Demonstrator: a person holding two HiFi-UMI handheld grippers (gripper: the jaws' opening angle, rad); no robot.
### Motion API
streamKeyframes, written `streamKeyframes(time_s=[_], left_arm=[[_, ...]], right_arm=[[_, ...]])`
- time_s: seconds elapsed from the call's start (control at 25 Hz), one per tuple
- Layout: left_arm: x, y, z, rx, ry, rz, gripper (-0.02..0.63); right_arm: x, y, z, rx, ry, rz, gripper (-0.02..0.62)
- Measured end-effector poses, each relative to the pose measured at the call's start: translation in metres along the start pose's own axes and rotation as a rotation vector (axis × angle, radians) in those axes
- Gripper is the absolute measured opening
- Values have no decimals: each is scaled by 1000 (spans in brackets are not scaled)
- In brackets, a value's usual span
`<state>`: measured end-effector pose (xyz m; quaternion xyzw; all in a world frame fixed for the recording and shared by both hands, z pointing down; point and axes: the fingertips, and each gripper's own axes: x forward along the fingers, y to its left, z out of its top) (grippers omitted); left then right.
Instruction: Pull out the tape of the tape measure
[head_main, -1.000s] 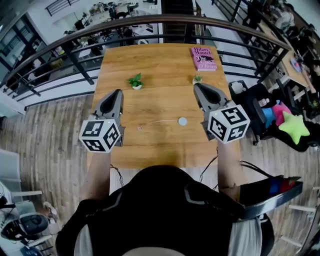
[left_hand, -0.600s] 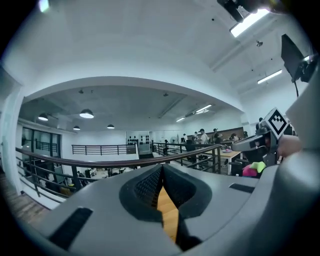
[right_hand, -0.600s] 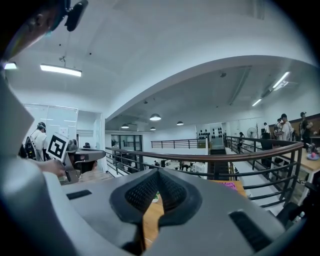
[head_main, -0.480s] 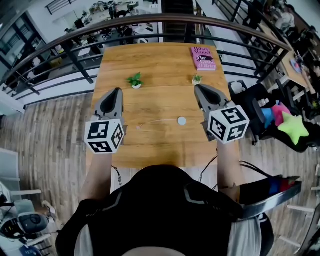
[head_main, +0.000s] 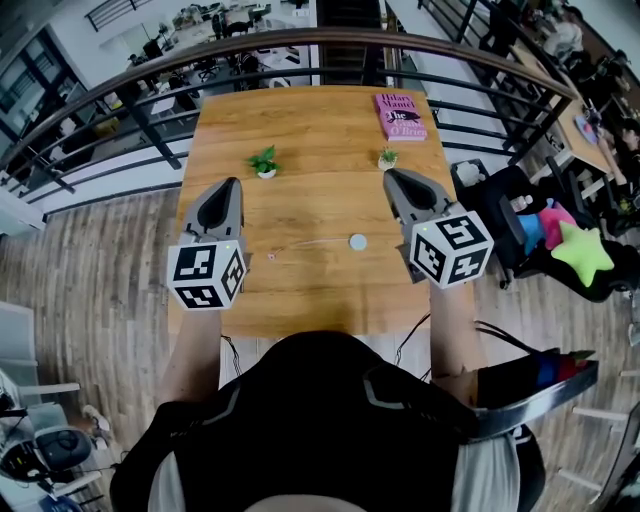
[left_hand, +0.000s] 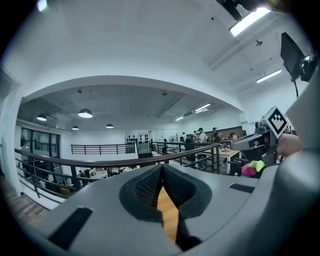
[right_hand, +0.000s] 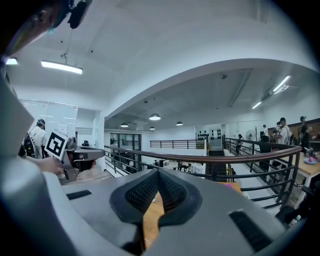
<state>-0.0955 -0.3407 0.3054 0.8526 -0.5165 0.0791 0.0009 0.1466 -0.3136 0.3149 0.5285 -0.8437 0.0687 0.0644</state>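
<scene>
Well, the left hand-held gripper (head_main: 233, 184) and the right hand-held gripper (head_main: 390, 174) hovered closed and empty, seemingly because the tape measure (head_main: 357, 241) between them on the worktop (head_main: 300, 120), nearer the right, had its tape (head_main: 308, 243) drawn out leftward.

tape measure (head_main: 358, 241) tiny, its tape (head_main: 315, 243) barely visible

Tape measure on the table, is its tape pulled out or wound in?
Pulled out: a thin tape runs left from the small round tape measure and lies loose across the wooden table.
</scene>
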Motion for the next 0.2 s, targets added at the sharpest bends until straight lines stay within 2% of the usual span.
streamKeyframes(time_s=[0.2], left_arm=[[-6,3,11,-26,-50,5,29]], right_arm=[[0,-3,6,1,-8,-8,6]])
